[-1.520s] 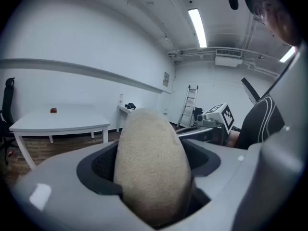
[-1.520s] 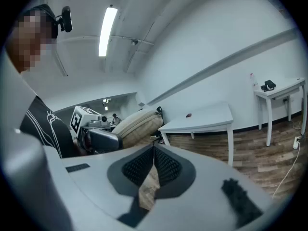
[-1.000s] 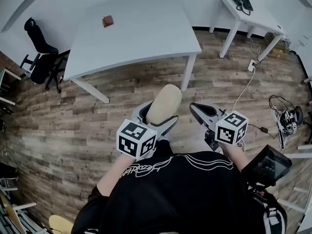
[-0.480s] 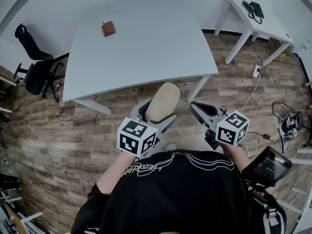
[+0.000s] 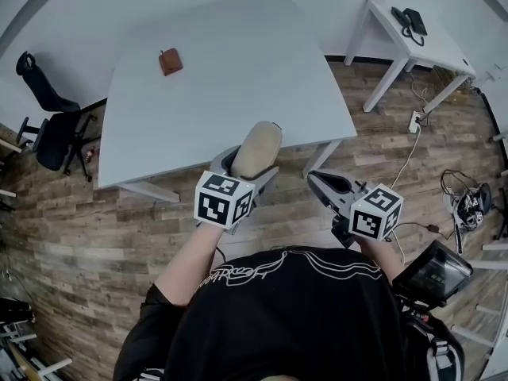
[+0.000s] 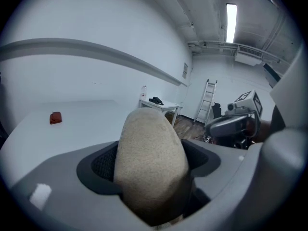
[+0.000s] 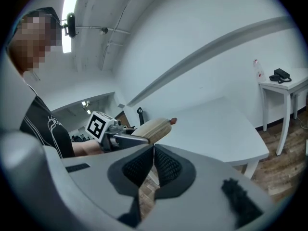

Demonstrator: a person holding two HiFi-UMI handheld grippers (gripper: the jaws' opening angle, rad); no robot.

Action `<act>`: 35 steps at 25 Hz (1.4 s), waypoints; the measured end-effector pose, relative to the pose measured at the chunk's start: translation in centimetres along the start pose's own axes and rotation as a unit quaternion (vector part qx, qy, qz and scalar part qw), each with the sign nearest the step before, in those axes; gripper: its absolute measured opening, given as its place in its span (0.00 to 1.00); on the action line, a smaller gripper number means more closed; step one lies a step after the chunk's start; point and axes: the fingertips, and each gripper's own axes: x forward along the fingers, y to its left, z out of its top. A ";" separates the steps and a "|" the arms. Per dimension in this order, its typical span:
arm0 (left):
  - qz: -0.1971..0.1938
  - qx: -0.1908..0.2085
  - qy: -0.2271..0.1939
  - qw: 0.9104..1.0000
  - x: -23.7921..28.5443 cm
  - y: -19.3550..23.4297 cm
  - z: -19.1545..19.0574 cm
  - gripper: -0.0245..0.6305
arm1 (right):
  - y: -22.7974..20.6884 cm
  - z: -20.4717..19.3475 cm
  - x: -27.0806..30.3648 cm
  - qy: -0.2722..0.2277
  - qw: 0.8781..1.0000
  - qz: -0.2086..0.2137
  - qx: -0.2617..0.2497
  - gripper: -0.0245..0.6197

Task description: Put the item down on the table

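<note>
A beige, rough-skinned oval item sticks up between the jaws of my left gripper, which is shut on it. The item's far end hangs just over the near edge of the large white table. My right gripper is shut with nothing in it, held above the wooden floor to the right of the left one. In the right gripper view the beige item and the left gripper's marker cube show from the side, in front of the table.
A small brown object lies on the table's far left part. A smaller white side table with a black phone stands at the right. A black office chair is at the left. Cables lie on the floor at right.
The person has stepped closer to the table. My left gripper has carried the beige item forward from over the floor to the table's near edge. The right gripper stayed shut beside it.
</note>
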 end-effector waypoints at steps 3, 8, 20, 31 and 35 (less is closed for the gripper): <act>0.024 0.009 0.007 1.000 2.6 3.3 0.6 0.65 | -1.3 -0.1 0.2 0.001 1.000 -0.008 0.008 0.05; 0.064 0.025 0.023 0.997 8.2 9.2 0.6 0.65 | -4.1 -0.4 0.9 0.014 0.999 -0.024 0.026 0.05; 0.100 0.031 0.119 0.987 18.2 16.8 -5.0 0.65 | -6.2 -3.2 0.1 0.061 0.995 -0.061 0.052 0.05; 0.109 0.032 0.142 0.983 19.0 17.6 -7.1 0.66 | -6.8 -2.9 -0.6 0.061 0.994 -0.073 0.054 0.05; 0.126 0.050 0.135 0.982 18.8 17.6 -7.0 0.71 | -6.6 -2.8 -0.1 0.062 0.995 -0.064 0.050 0.05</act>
